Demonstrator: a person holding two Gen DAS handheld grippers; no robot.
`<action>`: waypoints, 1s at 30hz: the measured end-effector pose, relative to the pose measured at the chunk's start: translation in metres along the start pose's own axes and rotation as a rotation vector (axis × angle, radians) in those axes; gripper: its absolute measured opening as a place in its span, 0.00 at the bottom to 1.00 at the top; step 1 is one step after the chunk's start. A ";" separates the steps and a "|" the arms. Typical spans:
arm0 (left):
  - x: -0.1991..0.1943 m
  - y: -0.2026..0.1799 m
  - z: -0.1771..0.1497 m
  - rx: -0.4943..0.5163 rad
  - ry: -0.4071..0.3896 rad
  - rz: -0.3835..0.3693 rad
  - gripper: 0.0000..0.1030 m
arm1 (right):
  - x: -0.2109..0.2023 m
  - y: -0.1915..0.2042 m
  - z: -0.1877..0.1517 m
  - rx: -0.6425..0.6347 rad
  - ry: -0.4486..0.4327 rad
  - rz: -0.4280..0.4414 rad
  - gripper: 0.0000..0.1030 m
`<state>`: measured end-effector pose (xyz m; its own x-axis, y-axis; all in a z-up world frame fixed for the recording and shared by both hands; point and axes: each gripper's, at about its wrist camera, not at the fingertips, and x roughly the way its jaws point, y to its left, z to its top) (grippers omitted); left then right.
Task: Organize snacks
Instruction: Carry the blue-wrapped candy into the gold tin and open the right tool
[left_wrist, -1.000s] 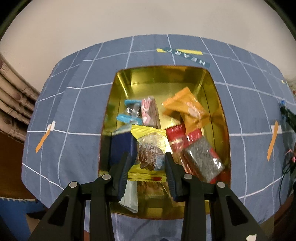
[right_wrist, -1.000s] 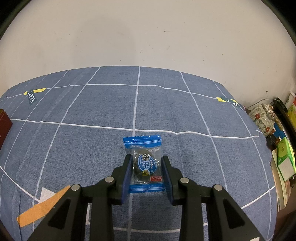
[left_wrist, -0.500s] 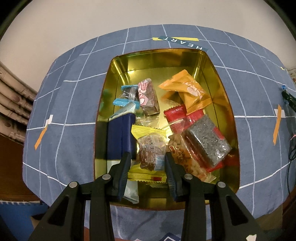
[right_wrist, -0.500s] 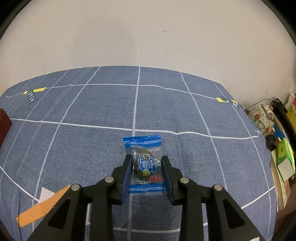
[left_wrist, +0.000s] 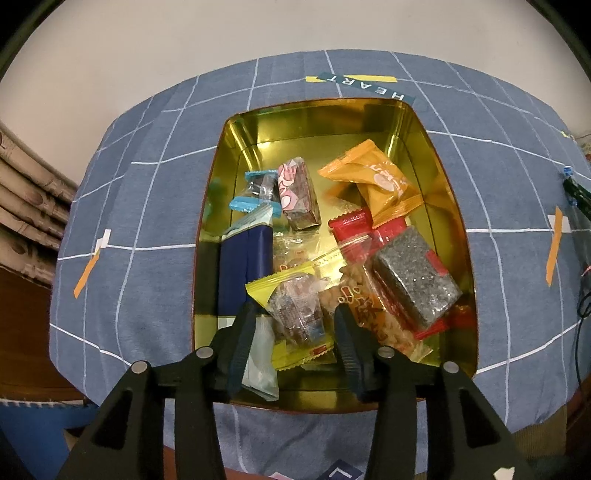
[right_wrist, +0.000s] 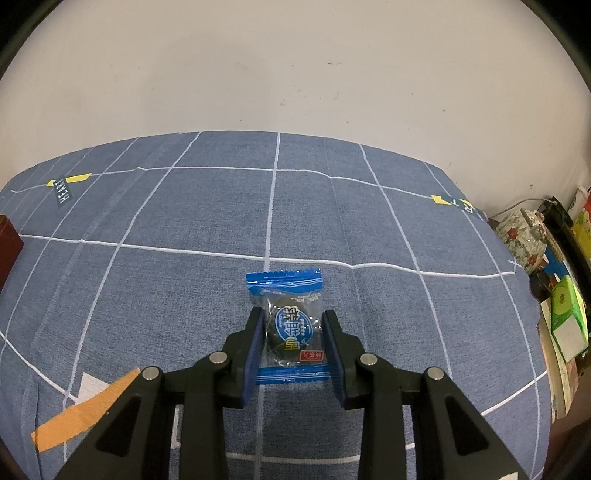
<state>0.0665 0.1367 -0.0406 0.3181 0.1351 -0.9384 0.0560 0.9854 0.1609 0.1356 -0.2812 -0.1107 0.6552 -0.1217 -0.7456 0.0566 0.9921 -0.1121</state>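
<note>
Claw L (left_wrist: 295, 317) opening over yellow pkt (left_wrist: 291, 314) in tin (left_wrist: 458, 221) | claw R (right_wrist: 291, 328) clamped on blue candy (right_wrist: 290, 325), cloth (right_wrist: 184, 277)

Blue checked cloth (right_wrist: 207, 280) bears gold tin (left_wrist: 439, 155), perhaps blue-wrapped candy (right_wrist: 291, 325).

One gold tin (left_wrist: 436, 155) holds about nine wrapped snacks: one orange packet (left_wrist: 373, 177), one navy bar (left_wrist: 245, 269), one yellow-edged packet (left_wrist: 291, 310) and others. One blue-wrapped candy (right_wrist: 290, 325) lies alone on one checked cloth (right_wrist: 184, 280).
</note>
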 end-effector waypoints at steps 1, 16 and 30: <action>-0.001 0.000 0.000 0.003 -0.003 0.002 0.43 | 0.000 0.000 0.000 0.001 0.000 0.001 0.32; -0.023 0.018 0.003 -0.089 -0.082 0.016 0.44 | 0.000 -0.001 0.000 0.005 0.001 0.005 0.32; -0.026 0.040 -0.006 -0.172 -0.125 0.043 0.44 | 0.002 -0.008 0.001 0.023 0.004 0.027 0.32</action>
<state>0.0548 0.1734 -0.0114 0.4323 0.1744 -0.8847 -0.1191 0.9836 0.1357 0.1373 -0.2892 -0.1108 0.6536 -0.0949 -0.7509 0.0562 0.9954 -0.0770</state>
